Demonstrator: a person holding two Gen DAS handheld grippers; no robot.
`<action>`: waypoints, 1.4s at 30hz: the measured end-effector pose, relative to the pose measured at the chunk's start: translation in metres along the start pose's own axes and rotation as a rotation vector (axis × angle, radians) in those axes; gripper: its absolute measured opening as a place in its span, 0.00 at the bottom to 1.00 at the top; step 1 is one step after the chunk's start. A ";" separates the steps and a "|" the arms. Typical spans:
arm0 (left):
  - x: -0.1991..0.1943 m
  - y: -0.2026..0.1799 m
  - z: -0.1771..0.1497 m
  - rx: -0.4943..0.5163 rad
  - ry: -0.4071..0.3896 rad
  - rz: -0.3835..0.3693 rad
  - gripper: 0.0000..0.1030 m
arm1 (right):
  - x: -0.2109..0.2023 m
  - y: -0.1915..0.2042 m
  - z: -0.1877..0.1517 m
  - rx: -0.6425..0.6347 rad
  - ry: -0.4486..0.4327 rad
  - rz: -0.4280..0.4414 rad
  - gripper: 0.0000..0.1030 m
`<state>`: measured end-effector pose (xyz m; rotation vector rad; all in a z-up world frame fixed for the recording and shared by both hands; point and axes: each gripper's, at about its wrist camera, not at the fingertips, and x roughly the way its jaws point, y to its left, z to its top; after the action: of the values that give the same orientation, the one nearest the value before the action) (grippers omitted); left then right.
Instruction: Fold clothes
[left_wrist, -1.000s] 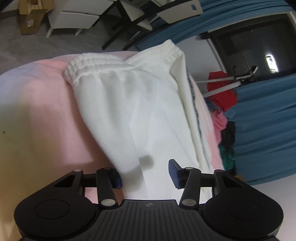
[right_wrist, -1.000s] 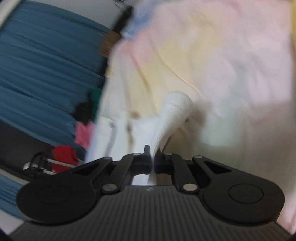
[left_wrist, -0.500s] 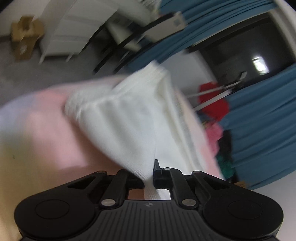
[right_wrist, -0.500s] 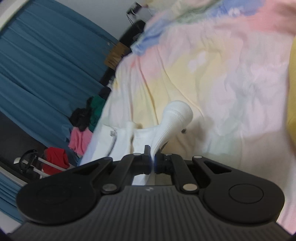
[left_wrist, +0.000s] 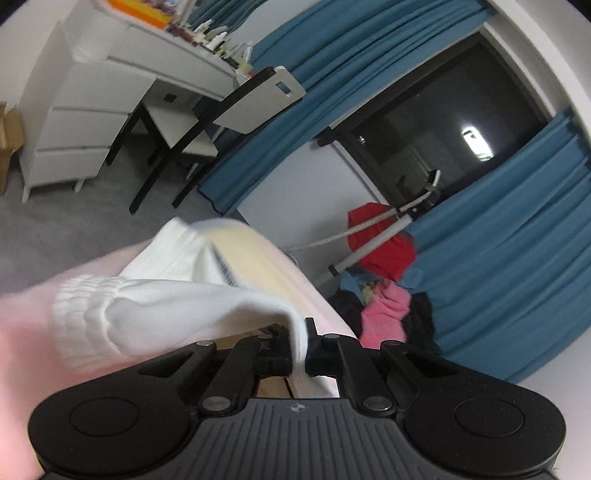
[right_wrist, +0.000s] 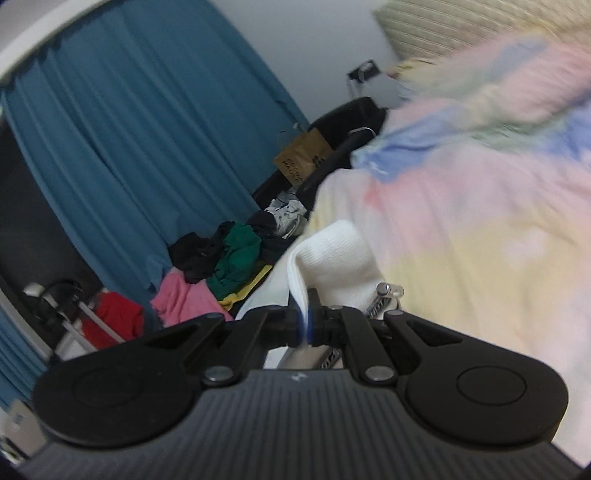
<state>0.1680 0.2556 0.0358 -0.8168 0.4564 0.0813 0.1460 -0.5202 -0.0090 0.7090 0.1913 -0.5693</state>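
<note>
- Left tongs (left_wrist: 300, 352): pinched nearly shut on a thick edge of the white trousers (left_wrist: 177, 306), at the lower middle of the left wrist view. The cloth goes straight in between the jaws and hangs below them.
- From that pinch the trousers run away up and to the left of the frame, off the bed, ending in the gathered elastic waistband (left_wrist: 77, 314) at the left edge. A second layer with a dark side stripe (left_wrist: 225, 271) lies behind it, nearer the frame's middle.
- Right tongs (right_wrist: 306, 325): likewise closed on a fold of the same white trousers (right_wrist: 332, 254), lower middle of the right wrist view. The ribbed cloth rises from the jaws and bulges up and right. A metal-tipped drawstring (right_wrist: 384, 295) sits just right of the jaws.
- Beyond lies the pastel bedspread (right_wrist: 480, 229), filling the right half of that view.
- Judgement: both tongs hold the garment lifted, its long axis stretching away from the left tongs toward the waistband; the next fold likely turns on carrying the held edges along that axis.
- Farthest: a clothes pile (right_wrist: 221, 266) and blue curtains (left_wrist: 509, 266).
</note>
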 end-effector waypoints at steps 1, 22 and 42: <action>0.024 -0.008 0.005 0.015 -0.006 0.014 0.05 | 0.022 0.014 0.000 -0.033 -0.001 -0.013 0.05; 0.252 -0.014 -0.009 0.133 0.061 0.090 0.45 | 0.204 0.047 -0.088 -0.184 0.167 -0.096 0.40; 0.094 0.114 -0.061 -0.378 0.135 -0.015 0.74 | 0.077 -0.108 -0.108 0.393 0.360 0.079 0.59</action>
<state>0.2030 0.2804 -0.1185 -1.2013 0.5716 0.1010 0.1525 -0.5478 -0.1778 1.1960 0.3904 -0.4026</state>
